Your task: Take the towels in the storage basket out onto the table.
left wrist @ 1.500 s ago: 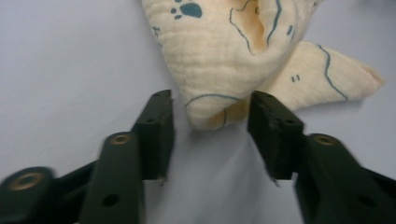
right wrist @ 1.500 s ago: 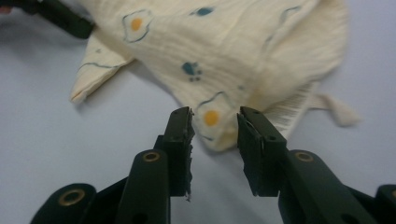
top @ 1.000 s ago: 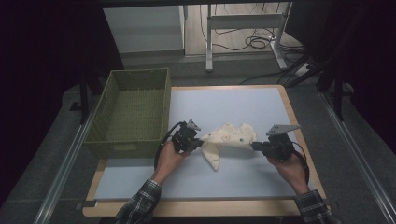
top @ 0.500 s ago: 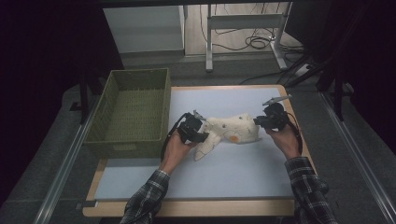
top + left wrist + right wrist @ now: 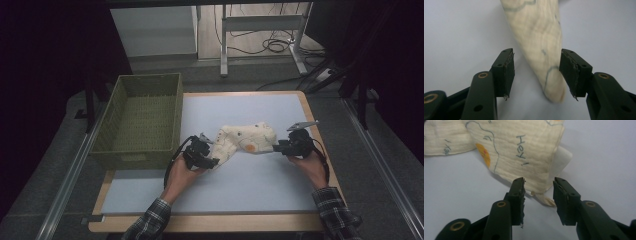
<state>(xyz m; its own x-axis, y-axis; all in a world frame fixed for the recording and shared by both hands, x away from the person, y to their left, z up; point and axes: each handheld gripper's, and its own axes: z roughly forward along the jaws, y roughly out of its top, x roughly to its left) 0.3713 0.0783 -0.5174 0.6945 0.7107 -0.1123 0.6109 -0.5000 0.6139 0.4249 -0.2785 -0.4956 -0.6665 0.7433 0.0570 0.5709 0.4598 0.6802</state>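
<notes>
One cream-coloured printed muslin cloth (image 5: 245,140) lies near the middle of the pale blue-grey table mat (image 5: 260,180), bunched into a loose strip that runs from the left gripper (image 5: 210,159) up and across to the right gripper (image 5: 278,146). One olive-green woven rectangular basket (image 5: 140,120) stands at the mat's left edge, beside the cloth and apart from it. There are two grippers, one in each hand, with two plaid sleeves (image 5: 150,225) coming in from the bottom of the high view.

Half a second ago the cloth sat more compactly between the two grippers, with the right hand farther up the table; now the right hand has come down and outward, the left gripper sits lower, and the cloth is drawn out longer between them.

In the left gripper view, the left gripper (image 5: 536,72) has its jaws spread, and a tapered, rolled end of the cloth (image 5: 539,45) points down between them; it touches or nearly touches the right-hand pad, with a clear gap to the other. In the right gripper view, the right gripper (image 5: 539,195) also has its jaws spread apart. The cloth's corner (image 5: 524,152), printed "Hey!" with an orange patch, lies just ahead of the tips, and a small hem tab of it reaches into the gap between them without being pinched.
</notes>
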